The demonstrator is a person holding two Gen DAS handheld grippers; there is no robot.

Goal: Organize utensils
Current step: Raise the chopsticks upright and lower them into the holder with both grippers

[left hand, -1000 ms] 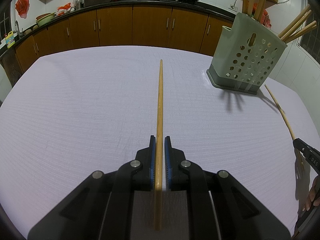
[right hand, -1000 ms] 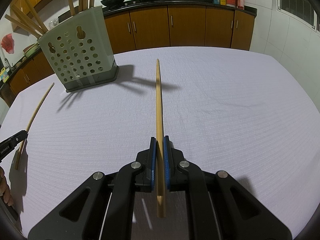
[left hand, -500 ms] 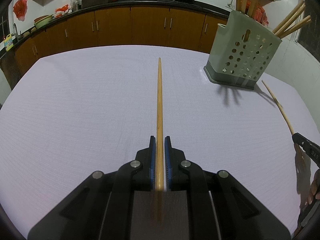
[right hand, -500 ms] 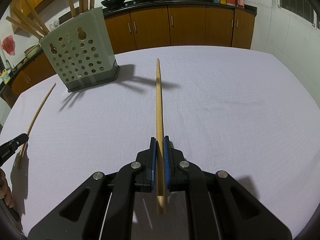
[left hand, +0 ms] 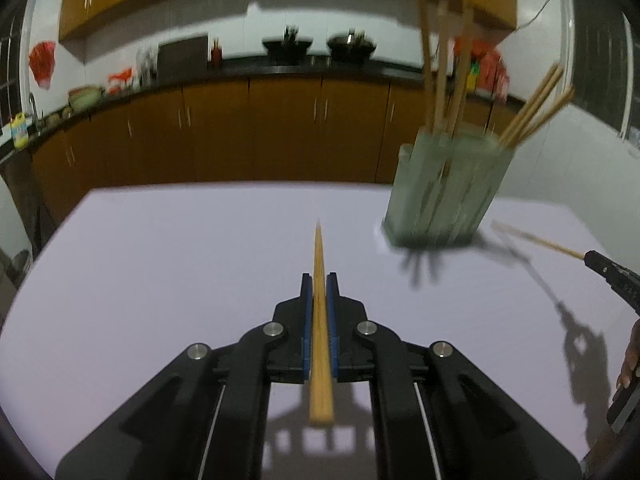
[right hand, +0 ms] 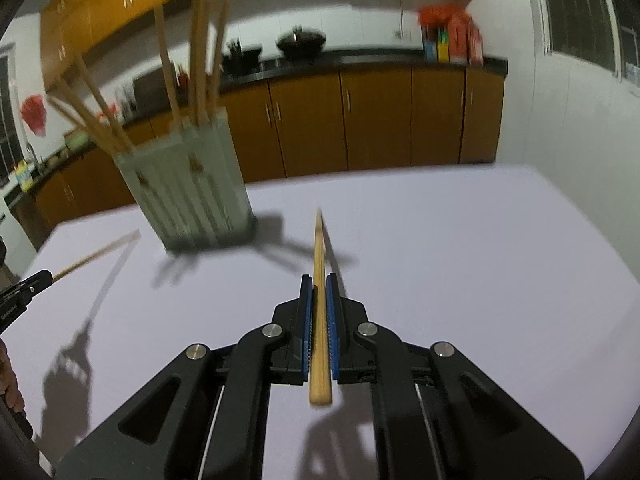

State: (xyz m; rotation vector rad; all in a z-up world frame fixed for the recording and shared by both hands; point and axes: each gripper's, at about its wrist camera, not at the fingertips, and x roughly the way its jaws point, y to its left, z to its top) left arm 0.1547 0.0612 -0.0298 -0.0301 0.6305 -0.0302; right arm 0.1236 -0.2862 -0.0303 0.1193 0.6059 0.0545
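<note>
Currently: left hand-held gripper [left hand: 319,280] pinching chopstick [left hand: 319,320], raised above bench [left hand: 160,260]. Right hand-held gripper [right hand: 319,280] pinching second chopstick [right hand: 319,320]. Green utensil holder [left hand: 444,192] upright on bench, sticks inside.

Our left gripper [left hand: 319,280] has its 2 blue-padded fingers [left hand: 307,320] clamped together, angled downward and forward. Our right gripper [right hand: 319,280] matches it, pads [right hand: 331,320] pressed close, also tilted down. In the left wrist view, the right gripper's black tip shows at the right edge, with fingertips of our right hand [left hand: 628,364] wrapped on its handle.
</note>
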